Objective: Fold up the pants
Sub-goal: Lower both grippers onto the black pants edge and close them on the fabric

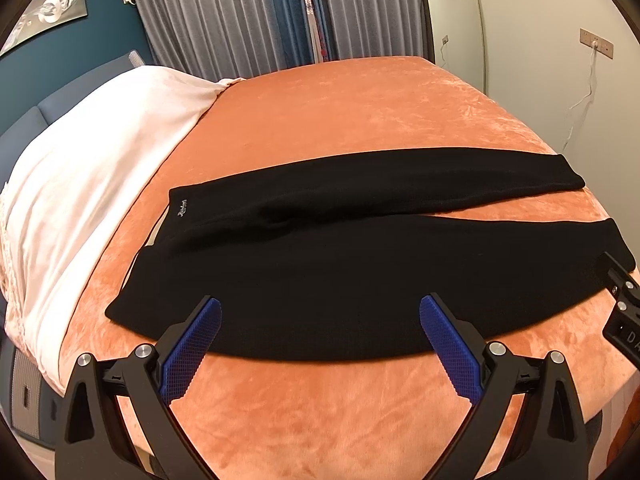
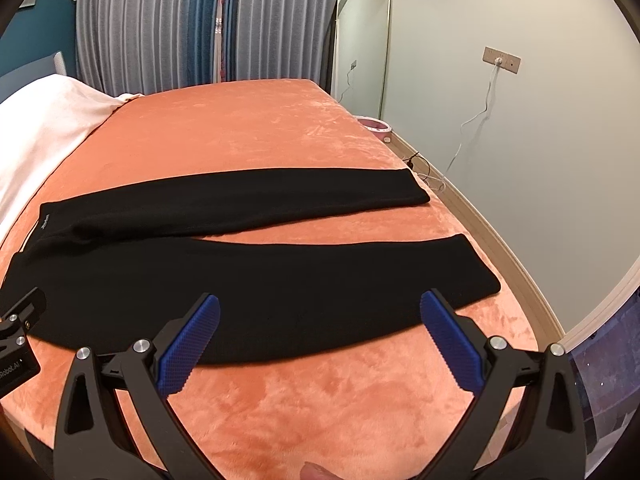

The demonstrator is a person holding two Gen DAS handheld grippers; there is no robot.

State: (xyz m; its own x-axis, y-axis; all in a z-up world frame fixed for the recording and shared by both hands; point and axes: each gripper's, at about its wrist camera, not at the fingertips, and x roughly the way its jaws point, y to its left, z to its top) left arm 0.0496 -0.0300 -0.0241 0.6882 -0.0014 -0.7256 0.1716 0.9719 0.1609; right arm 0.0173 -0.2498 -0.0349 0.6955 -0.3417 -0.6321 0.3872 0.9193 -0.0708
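Both grippers, left gripper (image 1: 320, 330) and right gripper (image 2: 320, 328), hover fingers apart over flat black pants (image 1: 340, 264).

I am seeing both claws spread wide over the bed (image 1: 320, 420), the left claw (image 1: 320, 312) and the right claw (image 2: 320, 308) each gaping above the near edge of the black pants (image 1: 340, 272), gripping nothing. A bare strip of orange cover is lying open between the pants and me. Beyond the far leg the bed is running clear to the curtains (image 1: 224, 12). A white blanket (image 1: 92, 160) is crowding the left side, close to the waistband. The two claws are hanging near each other. On the right, the bed edge is dropping toward the wall (image 2: 520, 140) and mirror (image 2: 360, 44).
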